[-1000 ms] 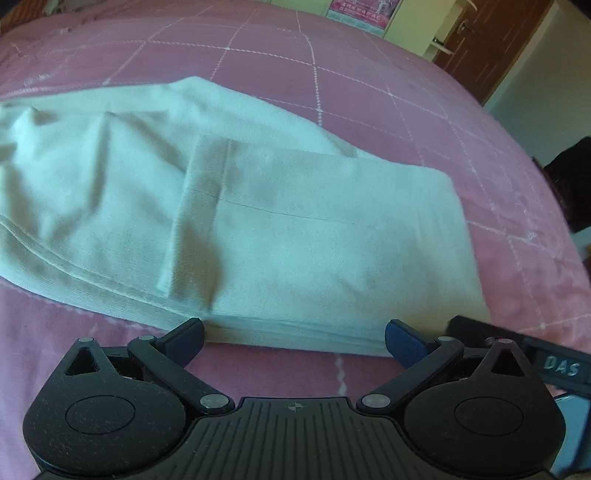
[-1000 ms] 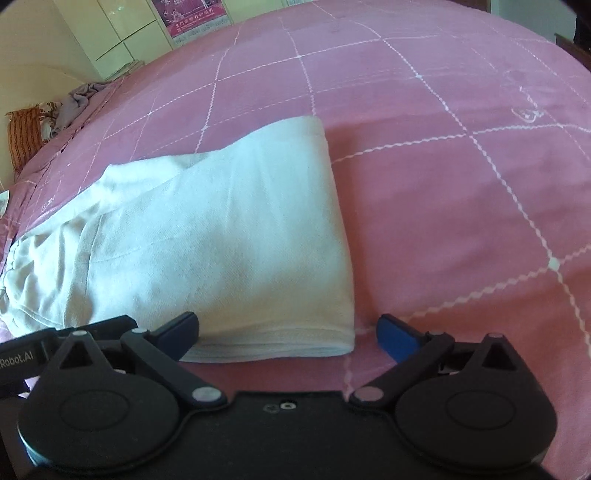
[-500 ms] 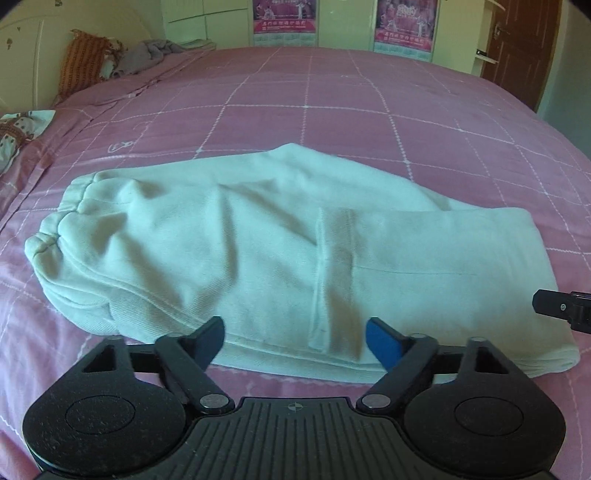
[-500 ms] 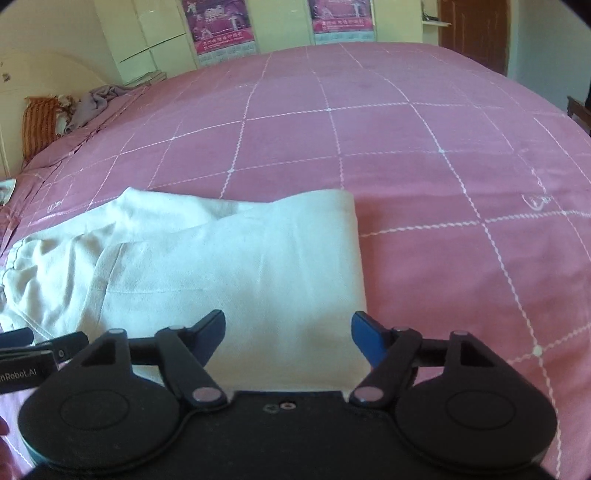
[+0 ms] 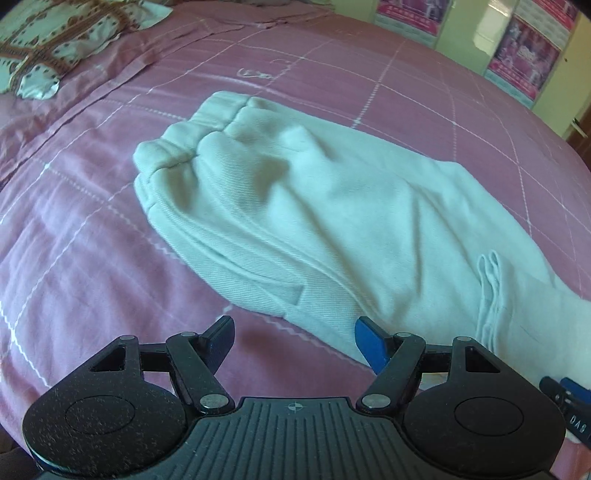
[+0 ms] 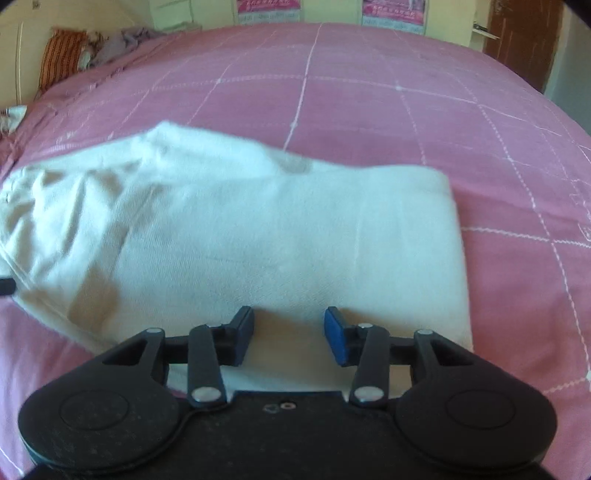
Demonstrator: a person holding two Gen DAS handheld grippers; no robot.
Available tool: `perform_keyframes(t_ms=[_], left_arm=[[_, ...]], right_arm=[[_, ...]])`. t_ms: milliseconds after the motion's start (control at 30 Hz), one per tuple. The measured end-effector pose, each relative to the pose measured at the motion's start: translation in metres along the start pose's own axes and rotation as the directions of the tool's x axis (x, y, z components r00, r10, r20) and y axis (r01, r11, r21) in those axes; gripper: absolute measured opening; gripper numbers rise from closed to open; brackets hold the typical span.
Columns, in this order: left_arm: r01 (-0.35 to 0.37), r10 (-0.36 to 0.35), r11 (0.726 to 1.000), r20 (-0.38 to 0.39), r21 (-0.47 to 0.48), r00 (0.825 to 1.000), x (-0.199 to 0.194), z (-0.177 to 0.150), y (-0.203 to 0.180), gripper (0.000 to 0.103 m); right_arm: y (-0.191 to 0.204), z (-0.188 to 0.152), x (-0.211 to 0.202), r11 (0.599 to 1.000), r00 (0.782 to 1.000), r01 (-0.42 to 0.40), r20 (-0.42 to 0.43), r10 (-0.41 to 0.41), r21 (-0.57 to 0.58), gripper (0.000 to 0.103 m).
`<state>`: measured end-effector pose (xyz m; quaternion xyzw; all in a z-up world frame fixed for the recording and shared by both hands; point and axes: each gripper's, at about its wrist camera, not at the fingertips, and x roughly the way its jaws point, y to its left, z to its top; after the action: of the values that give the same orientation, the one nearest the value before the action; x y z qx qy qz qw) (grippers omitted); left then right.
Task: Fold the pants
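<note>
White pants (image 5: 332, 221) lie folded on the pink bed, waistband (image 5: 184, 147) at the far left in the left wrist view. My left gripper (image 5: 295, 339) is open and empty, just short of the pants' near edge. The pants also show in the right wrist view (image 6: 258, 221), with the folded end at the right. My right gripper (image 6: 289, 336) is open, narrower than before, and sits over the near edge of the folded part. Nothing is held between its pads.
The pink checked bedspread (image 6: 406, 92) spreads around the pants. A patterned pillow (image 5: 55, 44) lies far left. Posters and a cupboard stand on the back wall (image 6: 391, 11). A brown door (image 6: 517, 40) is at the right.
My left gripper has swung left along the pants toward the waistband end. My right gripper has moved in over the folded end and its fingers have come closer together.
</note>
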<state>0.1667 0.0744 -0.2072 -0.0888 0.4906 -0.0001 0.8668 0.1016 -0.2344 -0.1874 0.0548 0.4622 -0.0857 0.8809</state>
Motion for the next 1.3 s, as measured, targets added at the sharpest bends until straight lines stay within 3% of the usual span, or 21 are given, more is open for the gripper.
perform_keyframes(t_ms=[67,133,267,500,633,667,733,800,967,1033,1067,1100,1167,1267,1300], left_arm=[[0.023,-0.024,0.998,-0.011,-0.066,1.0,0.004,0.005,0.017,0.073],[0.048,-0.05,0.991,-0.012,-0.127,0.999,0.006,0.009,0.03,0.081],[0.1,-0.105,0.966,-0.008,-0.24,0.994,0.013,0.018,0.055,0.084],[0.174,-0.194,0.859,0.008,-0.481,0.981,0.039,0.023,0.108,0.084],[0.254,-0.262,0.805,0.062,-0.537,0.963,0.058,0.029,0.117,0.083],[0.275,-0.281,0.783,0.076,-0.558,0.957,0.063,0.03,0.118,0.081],[0.307,-0.318,0.748,0.089,-0.588,0.944,0.076,0.035,0.118,0.052],[0.316,-0.336,0.71,0.092,-0.63,0.937,0.092,0.037,0.117,0.04],[0.35,-0.346,0.643,0.149,-0.681,0.926,0.11,0.035,0.109,0.034],[0.378,-0.349,0.674,0.177,-0.635,0.92,0.107,0.04,0.1,0.035],[0.36,-0.333,0.702,0.164,-0.614,0.929,0.111,0.044,0.096,0.035],[0.341,-0.326,0.707,0.142,-0.619,0.935,0.119,0.046,0.096,0.035],[0.359,-0.344,0.65,0.162,-0.669,0.925,0.126,0.046,0.106,0.035],[0.342,-0.315,0.689,0.161,-0.639,0.935,0.123,0.054,0.093,0.035],[0.345,-0.309,0.688,0.172,-0.638,0.935,0.119,0.054,0.09,0.034]], right_arm=[[0.007,-0.002,-0.001,0.998,0.999,0.028,0.015,-0.028,-0.048,0.045],[0.005,-0.002,-0.001,0.999,1.0,0.021,0.014,-0.02,-0.032,0.045],[0.002,-0.003,-0.002,0.999,1.0,0.011,0.023,-0.01,-0.034,0.047],[0.001,-0.002,0.0,1.0,1.0,0.008,0.027,-0.007,-0.028,0.049],[0.001,-0.002,0.0,1.0,0.999,0.012,0.03,-0.011,-0.028,0.05],[0.002,-0.002,0.0,0.999,0.999,0.014,0.03,-0.013,-0.029,0.05],[0.002,-0.002,0.0,0.999,0.999,0.014,0.03,-0.014,-0.031,0.051],[0.002,-0.002,0.0,0.999,1.0,0.013,0.029,-0.012,-0.032,0.051],[0.002,0.0,0.001,0.999,1.0,0.017,0.024,-0.016,-0.027,0.052],[0.002,0.0,0.001,0.999,1.0,0.02,0.023,-0.019,-0.026,0.052],[0.002,0.001,0.002,1.0,1.0,0.02,0.021,-0.019,-0.024,0.053],[0.002,0.001,0.002,1.0,1.0,0.02,0.018,-0.019,-0.023,0.053],[0.003,0.002,0.002,0.999,1.0,0.021,0.013,-0.021,-0.029,0.053],[0.002,0.003,0.003,1.0,1.0,0.019,0.011,-0.019,-0.022,0.054],[0.003,0.002,0.003,1.0,1.0,0.021,0.014,-0.02,-0.023,0.054]])
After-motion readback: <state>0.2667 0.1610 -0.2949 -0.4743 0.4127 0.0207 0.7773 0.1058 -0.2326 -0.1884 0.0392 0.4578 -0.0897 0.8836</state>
